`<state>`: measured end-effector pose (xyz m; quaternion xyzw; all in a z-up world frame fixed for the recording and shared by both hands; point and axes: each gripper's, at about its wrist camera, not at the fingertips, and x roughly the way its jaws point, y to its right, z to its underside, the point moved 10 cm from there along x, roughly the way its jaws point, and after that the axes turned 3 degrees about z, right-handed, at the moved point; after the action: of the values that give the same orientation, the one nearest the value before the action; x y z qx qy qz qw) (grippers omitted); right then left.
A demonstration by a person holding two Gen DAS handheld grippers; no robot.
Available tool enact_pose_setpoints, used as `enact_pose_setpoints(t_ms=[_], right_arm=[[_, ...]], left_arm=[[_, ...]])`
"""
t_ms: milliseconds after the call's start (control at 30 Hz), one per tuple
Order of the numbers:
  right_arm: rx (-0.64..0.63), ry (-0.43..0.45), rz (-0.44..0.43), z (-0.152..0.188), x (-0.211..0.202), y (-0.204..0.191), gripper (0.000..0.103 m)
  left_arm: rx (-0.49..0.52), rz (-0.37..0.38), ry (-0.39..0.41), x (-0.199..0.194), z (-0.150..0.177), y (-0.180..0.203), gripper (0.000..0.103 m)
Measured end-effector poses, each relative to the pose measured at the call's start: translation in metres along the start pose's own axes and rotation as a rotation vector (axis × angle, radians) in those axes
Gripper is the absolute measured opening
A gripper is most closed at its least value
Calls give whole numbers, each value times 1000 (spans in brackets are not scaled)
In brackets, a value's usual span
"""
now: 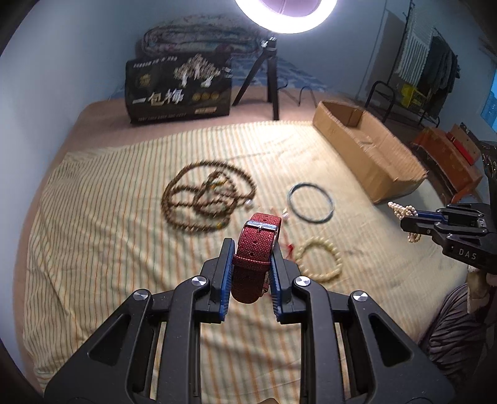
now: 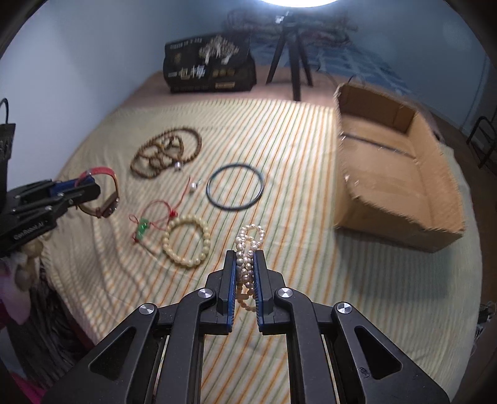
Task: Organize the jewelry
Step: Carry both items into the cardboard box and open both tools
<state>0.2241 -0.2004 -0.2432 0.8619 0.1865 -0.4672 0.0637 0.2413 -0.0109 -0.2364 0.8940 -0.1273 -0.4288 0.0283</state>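
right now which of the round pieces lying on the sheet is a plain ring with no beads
The thin dark hoop, lying toward the cardboard box. It is one smooth band, while the cream bracelet and the coiled brown strand are strung beads.

Two wrist fisheyes, angled down, sharing the striped bedsheet [image 1: 93,217].

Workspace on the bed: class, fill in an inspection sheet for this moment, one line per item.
Surface: striped sheet over a bed, wrinkled.
Job's things: brown bead necklace, dark ring, cream bead bracelet, red cord with green charm lying loose; cardboard box open.
Clutter: black printed box.
Grippers: left tongs shut on red watch strap; right tongs shut on pearl bracelet.
Cables: black cable behind the tripod.
Surroundings: ring lamp, clothes rack.
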Motion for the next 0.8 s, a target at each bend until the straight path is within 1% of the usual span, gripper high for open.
enact_pose_setpoints(t_ms=[133,333,600,800], right_arm=[[22,53,21,-12,-22,14,9],[58,111,57,-25,-42,41,9],[97,162,106,-41,-53,80,9],[124,176,132,-48,-53,109,9]], left_arm=[[18,30,28,-5,-14,18,20],[51,72,59,-5,-39,49,20],[90,104,77,10,-69,86,20],[106,125,96,29,-97,112,20]])
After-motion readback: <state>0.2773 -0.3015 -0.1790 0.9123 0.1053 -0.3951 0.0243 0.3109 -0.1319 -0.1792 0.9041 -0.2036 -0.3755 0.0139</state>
